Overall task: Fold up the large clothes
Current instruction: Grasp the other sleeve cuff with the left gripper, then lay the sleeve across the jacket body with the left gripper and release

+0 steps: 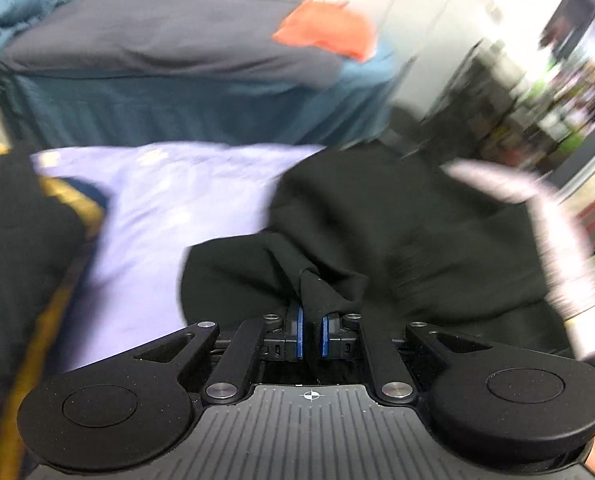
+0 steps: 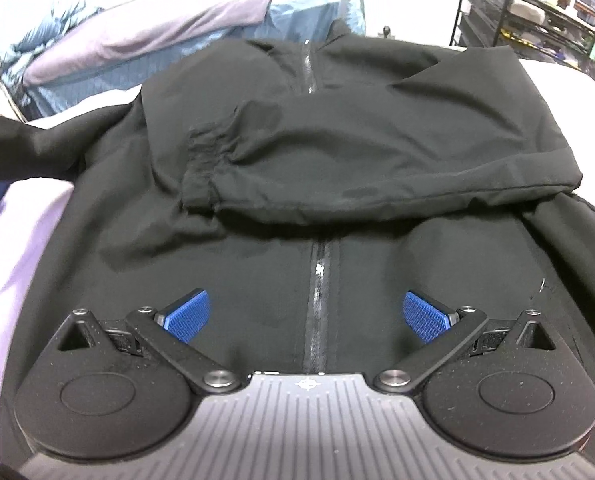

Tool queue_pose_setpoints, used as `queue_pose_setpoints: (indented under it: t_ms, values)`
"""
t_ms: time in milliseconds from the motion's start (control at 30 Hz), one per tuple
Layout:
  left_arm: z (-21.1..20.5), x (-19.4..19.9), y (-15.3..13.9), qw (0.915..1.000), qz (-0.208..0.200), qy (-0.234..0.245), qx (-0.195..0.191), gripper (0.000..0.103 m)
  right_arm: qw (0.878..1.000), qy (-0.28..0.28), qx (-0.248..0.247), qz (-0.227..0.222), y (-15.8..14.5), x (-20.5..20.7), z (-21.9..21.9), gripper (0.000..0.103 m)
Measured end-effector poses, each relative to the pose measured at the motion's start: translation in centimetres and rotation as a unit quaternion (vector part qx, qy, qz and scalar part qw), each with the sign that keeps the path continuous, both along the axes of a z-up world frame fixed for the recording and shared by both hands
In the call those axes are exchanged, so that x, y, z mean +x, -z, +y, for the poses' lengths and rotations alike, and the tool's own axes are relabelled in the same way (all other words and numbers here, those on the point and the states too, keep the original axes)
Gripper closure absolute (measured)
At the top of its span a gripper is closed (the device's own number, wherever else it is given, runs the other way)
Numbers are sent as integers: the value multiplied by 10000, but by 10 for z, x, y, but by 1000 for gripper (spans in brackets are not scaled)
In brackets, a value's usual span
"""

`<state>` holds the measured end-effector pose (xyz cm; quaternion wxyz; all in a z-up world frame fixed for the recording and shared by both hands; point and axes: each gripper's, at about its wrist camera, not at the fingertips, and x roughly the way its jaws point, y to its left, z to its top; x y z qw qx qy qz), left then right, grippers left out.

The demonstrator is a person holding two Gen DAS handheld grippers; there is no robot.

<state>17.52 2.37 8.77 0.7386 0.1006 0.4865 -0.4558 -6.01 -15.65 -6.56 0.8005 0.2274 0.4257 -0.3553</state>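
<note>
A black zip-up jacket [image 2: 337, 200] lies front up on a pale lilac sheet [image 2: 21, 248]. One sleeve [image 2: 337, 148] with an elastic cuff is folded across its chest. My right gripper [image 2: 313, 314] is open just above the jacket's lower front, its blue pads either side of the zipper [image 2: 319, 304]. My left gripper [image 1: 312, 328] is shut on a pinched fold of the black jacket [image 1: 377, 216] and holds it raised; this view is blurred by motion.
The lilac sheet [image 1: 169, 200] covers the work surface. Behind it stands a bed with a dark grey cover [image 1: 157, 36], an orange cloth [image 1: 329, 32] and blue bedding [image 2: 57, 48]. A black wire rack [image 2: 529, 12] stands at the far right.
</note>
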Motion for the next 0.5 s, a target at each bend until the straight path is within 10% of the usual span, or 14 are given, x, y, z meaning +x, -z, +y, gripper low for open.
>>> queue_pose_setpoints:
  t_ms: [200,333,500]
  values:
    - [-54,-59,25,9956,884,276,-108,44,9988,256,210,-365,-7,-15,-12,0]
    - [-84,-93,83,9909,1229,438,336,10,9971,394,410,-503,-6,-27,-18,0]
    - [-108,-117,123,9912,847,625,802,0,9932,538,762,-697,0,-40,-24,0]
